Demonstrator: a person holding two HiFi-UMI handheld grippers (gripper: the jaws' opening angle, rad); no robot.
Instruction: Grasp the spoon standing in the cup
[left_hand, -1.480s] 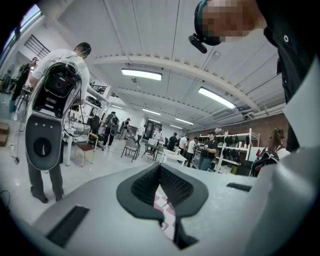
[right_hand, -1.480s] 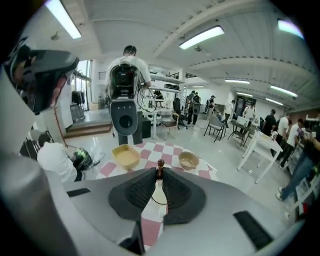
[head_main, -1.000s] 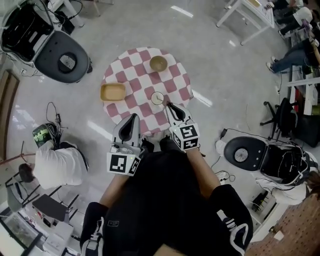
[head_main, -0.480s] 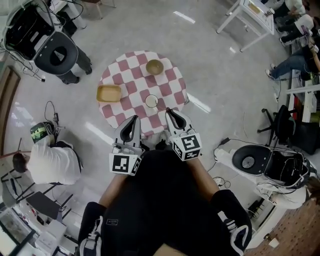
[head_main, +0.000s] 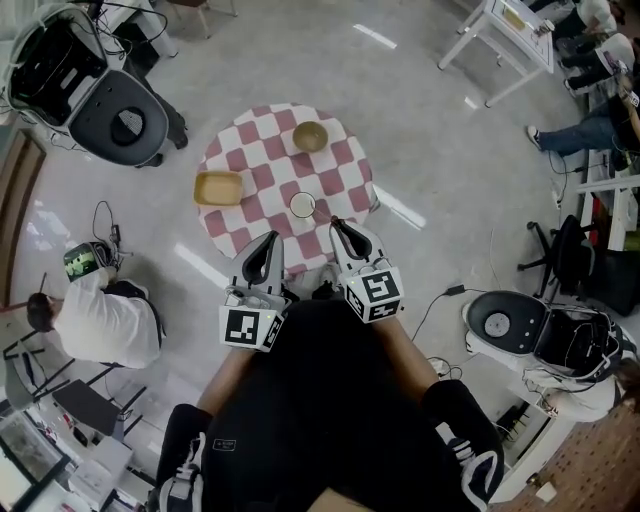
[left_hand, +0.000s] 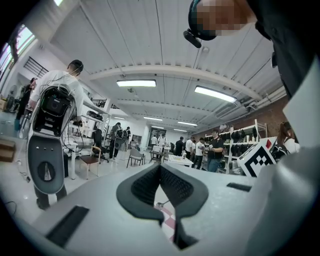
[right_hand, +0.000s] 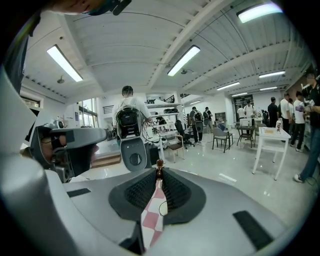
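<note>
A small white cup (head_main: 302, 205) stands on the round table with the red-and-white checked cloth (head_main: 262, 224). The spoon is too small to make out in the head view. My right gripper (head_main: 335, 224) hovers over the table's near right edge, a short way right of the cup, jaws shut and empty. My left gripper (head_main: 271, 240) sits at the near edge, left of the cup, also shut on nothing. In the right gripper view, a strip of checked cloth (right_hand: 152, 220) and a curved cup rim (right_hand: 163, 207) show through the narrow slit between the pads.
A wooden bowl (head_main: 310, 136) sits at the table's far side and a yellow tray (head_main: 221, 187) at its left. A person in white (head_main: 105, 320) crouches on the floor at the left. Wheeled grey machines (head_main: 125, 120) (head_main: 500, 322) stand around the table.
The right gripper has drawn back a little from the cup toward me. The left gripper has stayed put. The grey machine at the right and the crouching person have shifted.
</note>
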